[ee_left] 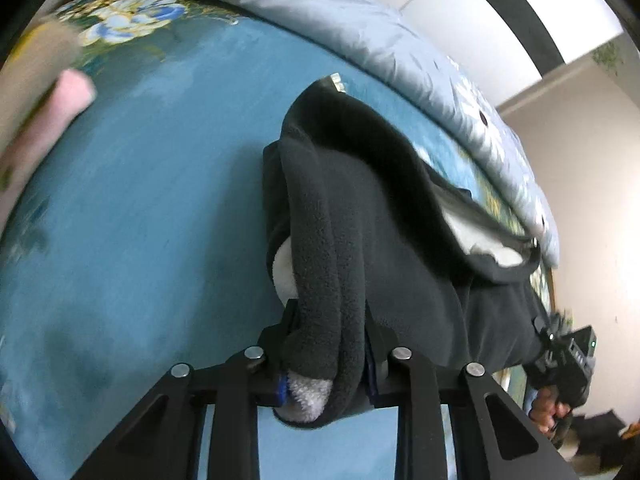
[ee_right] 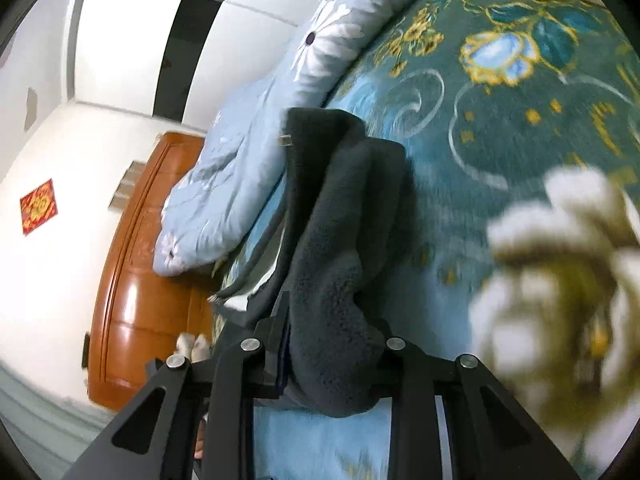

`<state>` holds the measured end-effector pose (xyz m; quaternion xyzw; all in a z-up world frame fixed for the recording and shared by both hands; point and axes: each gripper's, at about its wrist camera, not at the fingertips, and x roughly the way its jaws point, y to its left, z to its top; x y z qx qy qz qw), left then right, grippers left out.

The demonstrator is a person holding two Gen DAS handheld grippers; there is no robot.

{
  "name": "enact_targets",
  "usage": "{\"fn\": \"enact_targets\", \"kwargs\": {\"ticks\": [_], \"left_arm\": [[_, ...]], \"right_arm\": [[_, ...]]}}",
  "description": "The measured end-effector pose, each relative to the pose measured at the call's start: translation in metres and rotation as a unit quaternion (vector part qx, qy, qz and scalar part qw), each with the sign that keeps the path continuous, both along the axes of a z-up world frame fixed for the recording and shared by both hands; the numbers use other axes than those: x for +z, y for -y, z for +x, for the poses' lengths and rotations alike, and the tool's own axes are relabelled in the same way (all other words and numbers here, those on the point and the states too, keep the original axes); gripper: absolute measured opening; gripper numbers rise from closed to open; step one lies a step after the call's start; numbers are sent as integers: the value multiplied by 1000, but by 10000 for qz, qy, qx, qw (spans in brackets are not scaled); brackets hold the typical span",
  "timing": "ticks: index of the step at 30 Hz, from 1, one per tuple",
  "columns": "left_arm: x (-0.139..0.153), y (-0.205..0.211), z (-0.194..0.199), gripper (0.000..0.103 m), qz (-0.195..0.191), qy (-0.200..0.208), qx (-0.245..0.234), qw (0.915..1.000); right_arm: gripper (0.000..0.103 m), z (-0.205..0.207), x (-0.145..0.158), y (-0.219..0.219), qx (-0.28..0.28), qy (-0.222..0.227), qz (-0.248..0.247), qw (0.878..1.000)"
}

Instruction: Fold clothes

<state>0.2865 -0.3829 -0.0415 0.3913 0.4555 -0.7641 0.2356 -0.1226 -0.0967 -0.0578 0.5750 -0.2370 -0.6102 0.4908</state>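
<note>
Both claws grasp the dark fleece (ee_left: 372, 216) — left gripper (ee_left: 326, 344) and right gripper (ee_right: 332, 344) at six o'clock — lifting its edge off the blanket (ee_left: 160, 200) for folding.

The dark grey garment (ee_left: 372, 208) is showing a matt, napped fleece with a white, fluffy pile lining. The teal bedspread (ee_left: 160, 200) is looking like soft, short-piled cloth, the pale blue quilt (ee_right: 240, 168) smooth and faintly sheeny. The footboard (ee_right: 132, 300) is gleaming as glossy varnished wood. Each claw (ee_left: 326, 360) is showing matt black plastic with bright metal pins.
</note>
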Motion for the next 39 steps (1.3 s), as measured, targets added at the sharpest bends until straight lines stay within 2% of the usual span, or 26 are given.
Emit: {"fn": "enact_targets", "kwargs": {"ticks": [3, 6, 8, 12, 14, 16, 17, 18, 21, 23, 27, 33, 37, 38, 39], "left_arm": [[5, -18, 42, 20, 46, -114, -91, 9999], [-8, -30, 56, 20, 213, -143, -16, 9997], [-16, -25, 57, 20, 391, -194, 64, 9990], [-12, -22, 45, 23, 213, -250, 38, 9995], [-9, -22, 39, 29, 57, -191, -20, 9998], [-7, -19, 36, 42, -86, -77, -64, 9999], [-7, -16, 31, 53, -151, -54, -67, 9998], [-7, -13, 41, 59, -194, -68, -52, 9998], [-4, 1, 49, 63, -306, -103, 13, 9995], [-13, 23, 9, 64, -303, -103, 12, 9995], [-24, 54, -30, 65, -218, -102, -67, 9997], [-32, 77, -66, 65, -42, -63, -335, 9994], [-37, 83, -77, 62, 25, -164, -418, 9990], [-36, 82, -77, 48, -62, -190, -418, 9989], [-34, 79, -77, 30, -134, -193, -444, 9987]], "right_arm": [[27, 31, 1, -29, 202, 63, -10, 9998], [27, 53, -7, -52, 290, 167, 41, 9994], [27, 59, -18, -61, 260, 267, 131, 9992], [27, 55, -31, -66, 156, 488, 140, 9986], [32, 54, -26, -64, 218, 323, 246, 9989], [34, 53, -20, -63, 285, 116, 397, 9987], [37, 52, -17, -64, 320, 1, 479, 9983], [38, 51, -15, -66, 343, -105, 539, 9979], [41, 39, -4, -69, 244, -495, 747, 9957], [46, 28, 3, -65, 197, -675, 767, 9946], [49, 6, 9, -36, 363, -811, 723, 9934], [50, -22, -4, 17, 592, -664, 863, 9923], [50, -37, -16, 29, 612, -444, 793, 9940], [50, -39, -17, 29, 588, -437, 749, 9945], [49, -40, -17, 30, 567, -465, 709, 9948]]}}
